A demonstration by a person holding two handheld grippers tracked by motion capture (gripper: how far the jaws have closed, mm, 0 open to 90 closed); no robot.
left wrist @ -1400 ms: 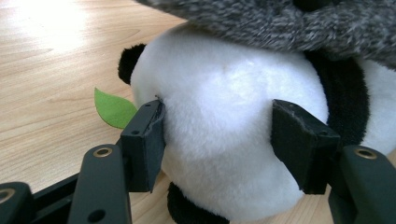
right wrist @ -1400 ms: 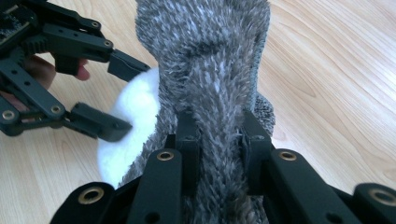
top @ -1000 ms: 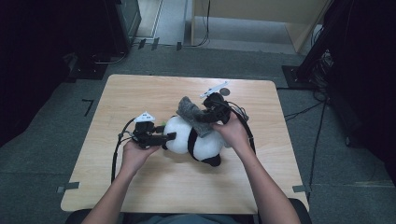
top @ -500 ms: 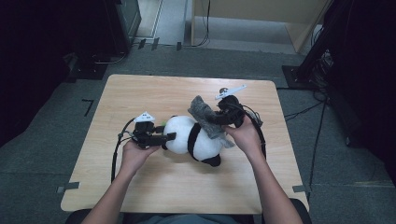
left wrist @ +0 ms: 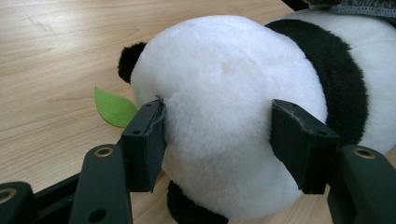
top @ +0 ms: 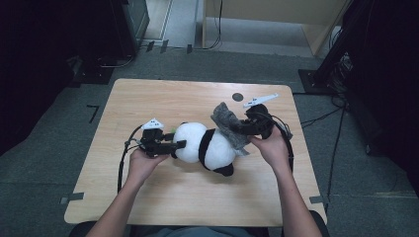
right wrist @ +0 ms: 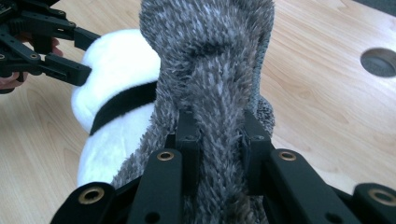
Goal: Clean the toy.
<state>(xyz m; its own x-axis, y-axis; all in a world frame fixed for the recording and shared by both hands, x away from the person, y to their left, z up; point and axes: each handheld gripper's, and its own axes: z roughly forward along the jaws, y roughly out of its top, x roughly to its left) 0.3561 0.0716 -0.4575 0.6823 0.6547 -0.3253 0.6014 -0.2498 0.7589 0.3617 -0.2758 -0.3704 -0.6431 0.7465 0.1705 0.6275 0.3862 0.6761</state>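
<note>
A stuffed panda (top: 205, 145) lies on its side near the middle of the wooden table (top: 148, 197), head toward nine o'clock and dark feet toward five. The left gripper (top: 170, 145) comes in level from the nine o'clock side and has its two black pads pressed into the sides of the white head, the fur bulging a little between them, so it is clamped on the panda rather than hanging loose. Just at the head's edge a small green leaf (left wrist: 114, 107) of felt lies flat on the wood. At about two o'clock from the panda, the right gripper (top: 247, 127) pinches a fuzzy grey cloth (top: 228, 126) tightly, its jaws drawn close with a thick fold of pile squeezed between them. The cloth drapes from that grip down over the panda's body; whether it wraps under the toy I can't make out from here. Beyond it, toward twelve o'clock, a round dark hole (top: 238, 97) sits in the tabletop.
</note>
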